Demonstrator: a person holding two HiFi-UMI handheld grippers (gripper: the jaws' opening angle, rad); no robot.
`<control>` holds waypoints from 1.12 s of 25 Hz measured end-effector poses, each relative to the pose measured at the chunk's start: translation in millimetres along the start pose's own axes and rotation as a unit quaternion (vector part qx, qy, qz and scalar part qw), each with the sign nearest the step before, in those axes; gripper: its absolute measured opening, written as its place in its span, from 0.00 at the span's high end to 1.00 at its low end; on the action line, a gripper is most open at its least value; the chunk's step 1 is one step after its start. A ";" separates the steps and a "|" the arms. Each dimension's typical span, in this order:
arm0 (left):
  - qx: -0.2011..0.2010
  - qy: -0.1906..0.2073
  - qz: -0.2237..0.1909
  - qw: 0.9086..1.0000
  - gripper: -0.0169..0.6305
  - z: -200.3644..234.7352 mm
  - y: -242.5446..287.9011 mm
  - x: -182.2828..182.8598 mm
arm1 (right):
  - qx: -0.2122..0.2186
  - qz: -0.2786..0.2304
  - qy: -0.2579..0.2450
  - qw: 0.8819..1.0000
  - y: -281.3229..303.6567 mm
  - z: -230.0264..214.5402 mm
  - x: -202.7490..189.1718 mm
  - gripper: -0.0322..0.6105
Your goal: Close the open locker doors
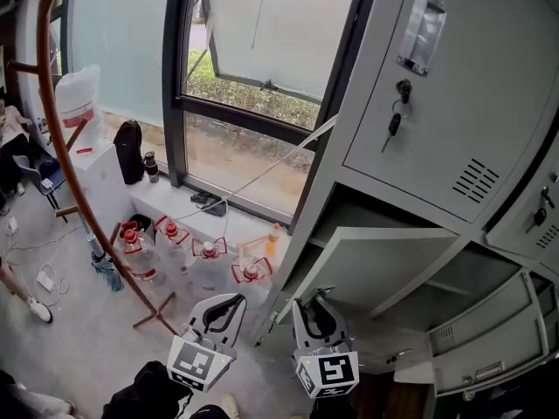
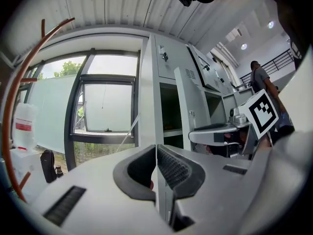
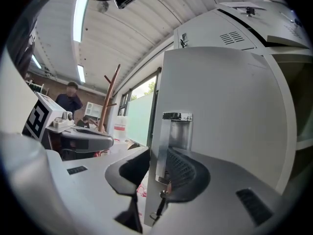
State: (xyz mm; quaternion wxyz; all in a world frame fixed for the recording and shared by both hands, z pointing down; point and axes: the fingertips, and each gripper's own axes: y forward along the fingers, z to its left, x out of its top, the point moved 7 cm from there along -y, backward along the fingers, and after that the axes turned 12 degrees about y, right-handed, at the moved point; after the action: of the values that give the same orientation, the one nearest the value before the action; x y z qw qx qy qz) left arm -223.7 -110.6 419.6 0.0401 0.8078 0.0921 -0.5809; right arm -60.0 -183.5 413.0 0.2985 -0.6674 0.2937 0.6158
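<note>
The grey locker bank (image 1: 454, 85) fills the right of the head view. Its top door is closed, with keys (image 1: 397, 116) hanging from the lock. Below it one locker door (image 1: 384, 260) stands swung out toward me. My right gripper (image 1: 313, 304) holds this door's free edge. In the right gripper view the jaws (image 3: 156, 155) straddle the door (image 3: 220, 121) just under its metal handle plate (image 3: 177, 131), pads against both faces. Another door (image 1: 493, 343) hangs open at the lower right. My left gripper (image 1: 229, 305) hovers left of the door, its jaws (image 2: 156, 151) shut on nothing.
A wooden coat stand (image 1: 61, 147) rises at the left. Several water jugs with red handles (image 1: 205, 256) and an orange bottle (image 1: 273, 236) stand under the window (image 1: 262, 77). A black bag (image 1: 129, 151) sits on the sill. A person (image 2: 259, 77) stands far behind.
</note>
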 end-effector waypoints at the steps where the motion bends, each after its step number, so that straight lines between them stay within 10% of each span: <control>1: -0.002 0.001 -0.001 1.000 0.93 3.6 2.4 -0.9 | -0.004 0.000 0.001 1.000 4.9 -0.8 0.3 0.76; 28: -0.012 -0.003 0.003 1.000 0.93 43.6 38.3 -18.2 | -0.063 -0.008 -0.001 0.998 72.6 -27.3 6.3 0.79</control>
State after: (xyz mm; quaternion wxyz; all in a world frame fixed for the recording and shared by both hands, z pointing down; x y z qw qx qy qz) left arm -262.4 -157.5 421.2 0.0514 0.8055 0.0968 -0.5823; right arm -97.0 -251.6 405.8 0.2611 -0.6861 0.2489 0.6318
